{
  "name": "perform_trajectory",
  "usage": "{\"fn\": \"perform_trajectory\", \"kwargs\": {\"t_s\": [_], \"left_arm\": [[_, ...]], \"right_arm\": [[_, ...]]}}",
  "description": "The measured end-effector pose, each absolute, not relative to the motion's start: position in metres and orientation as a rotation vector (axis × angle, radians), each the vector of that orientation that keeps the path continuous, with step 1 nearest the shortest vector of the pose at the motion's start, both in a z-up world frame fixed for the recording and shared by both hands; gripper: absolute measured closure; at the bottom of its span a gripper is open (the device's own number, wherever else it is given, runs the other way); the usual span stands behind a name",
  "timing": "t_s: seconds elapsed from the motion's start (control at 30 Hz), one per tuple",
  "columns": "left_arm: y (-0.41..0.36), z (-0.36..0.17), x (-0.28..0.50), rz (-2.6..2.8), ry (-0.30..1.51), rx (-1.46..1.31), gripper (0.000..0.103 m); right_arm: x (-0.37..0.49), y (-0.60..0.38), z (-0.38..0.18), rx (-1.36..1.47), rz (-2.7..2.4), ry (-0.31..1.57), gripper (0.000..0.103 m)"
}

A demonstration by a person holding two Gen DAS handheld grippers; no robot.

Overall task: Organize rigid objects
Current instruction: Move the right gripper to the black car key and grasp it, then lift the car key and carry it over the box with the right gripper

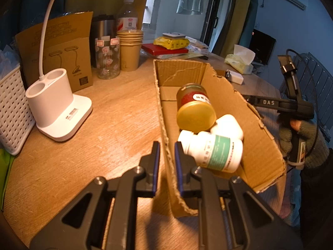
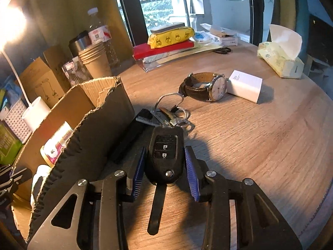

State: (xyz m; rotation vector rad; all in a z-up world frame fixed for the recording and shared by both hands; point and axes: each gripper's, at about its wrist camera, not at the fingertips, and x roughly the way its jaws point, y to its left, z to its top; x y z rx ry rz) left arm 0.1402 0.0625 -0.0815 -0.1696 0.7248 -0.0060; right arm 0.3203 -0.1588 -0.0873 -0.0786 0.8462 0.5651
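— Three containers already lie in the cardboard box (image 1: 260, 145): a yellow-lidded jar (image 1: 194, 106), a white bottle with a green label (image 1: 214, 151) and a second white bottle (image 1: 228, 126) behind it. I'd call the job partly done.

— What's left out on the table (image 2: 260, 145)?

— A car key (image 2: 164, 158) with its key ring bunch (image 2: 170, 114), a wristwatch (image 2: 205, 87) and a small white box (image 2: 245, 85), all beyond the right gripper (image 2: 165, 168).

— And the key itself?

— Right between the right gripper's blue pads (image 2: 138, 170). The left pad touches the fob's side; a thin gap seems to remain at the right pad, so the jaws are partly spread, not yet pinching. The blade points back toward the wrist, the ring bunch just ahead.

— The other claw?

— The left gripper (image 1: 167, 156) is pressed together on the box's near wall, steadying it. The box stands just left of the right gripper.
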Motion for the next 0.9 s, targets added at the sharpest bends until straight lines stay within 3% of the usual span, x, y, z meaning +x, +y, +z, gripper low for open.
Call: {"fn": "perform_trajectory", "kwargs": {"t_s": [0.9], "left_arm": [[0.063,-0.081,0.14,-0.006,0.725,-0.17,0.088]], "right_arm": [[0.301,-0.182,-0.025,0.009,0.587,0.684,0.065]]}}
